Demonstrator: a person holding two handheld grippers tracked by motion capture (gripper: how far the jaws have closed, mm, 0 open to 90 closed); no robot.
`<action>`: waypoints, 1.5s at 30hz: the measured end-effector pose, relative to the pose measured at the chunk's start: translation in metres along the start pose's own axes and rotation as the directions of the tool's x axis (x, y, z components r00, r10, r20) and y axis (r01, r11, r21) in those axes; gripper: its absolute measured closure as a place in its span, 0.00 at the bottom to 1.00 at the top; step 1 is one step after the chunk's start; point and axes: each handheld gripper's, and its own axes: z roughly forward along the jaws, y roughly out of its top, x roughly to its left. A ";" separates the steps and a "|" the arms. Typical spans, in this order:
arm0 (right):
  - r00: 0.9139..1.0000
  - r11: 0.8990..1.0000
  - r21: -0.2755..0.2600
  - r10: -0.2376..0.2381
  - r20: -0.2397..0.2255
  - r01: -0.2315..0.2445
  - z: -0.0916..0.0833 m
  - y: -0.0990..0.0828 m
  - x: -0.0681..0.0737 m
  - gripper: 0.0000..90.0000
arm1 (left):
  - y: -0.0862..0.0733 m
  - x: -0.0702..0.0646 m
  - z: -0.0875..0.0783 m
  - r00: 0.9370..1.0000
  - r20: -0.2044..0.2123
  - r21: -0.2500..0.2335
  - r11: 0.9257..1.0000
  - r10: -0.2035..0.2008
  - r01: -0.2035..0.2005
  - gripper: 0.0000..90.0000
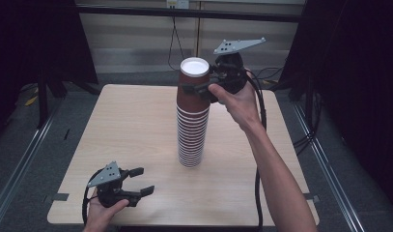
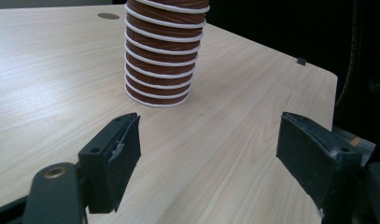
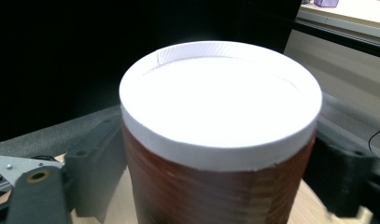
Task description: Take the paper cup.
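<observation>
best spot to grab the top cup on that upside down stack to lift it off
Grip the top cup on its brown side wall just under the white base, coming in level from the side, as the right gripper does now with a jaw on either flank. The stack stands upright with rims down and nested close, so only the top cup's wall is exposed, and it tapers toward the base.
</observation>
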 end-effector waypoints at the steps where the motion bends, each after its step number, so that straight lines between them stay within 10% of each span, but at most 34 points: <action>1: 1.000 1.000 -0.001 0.001 -0.003 -0.001 0.001 0.000 -0.001 0.19 | 0.000 0.000 0.000 1.000 0.000 0.000 1.000 0.000 0.000 0.24; 28: 1.000 0.993 -0.116 0.003 -0.003 -0.003 -0.011 0.009 0.000 0.23 | 0.000 -0.001 0.003 1.000 0.007 0.011 1.000 -0.004 0.004 0.25; 45: 0.998 0.967 -0.248 0.040 -0.042 -0.049 -0.024 0.011 -0.003 0.24 | -0.001 0.000 0.003 1.000 -0.001 0.019 1.000 -0.001 0.001 0.25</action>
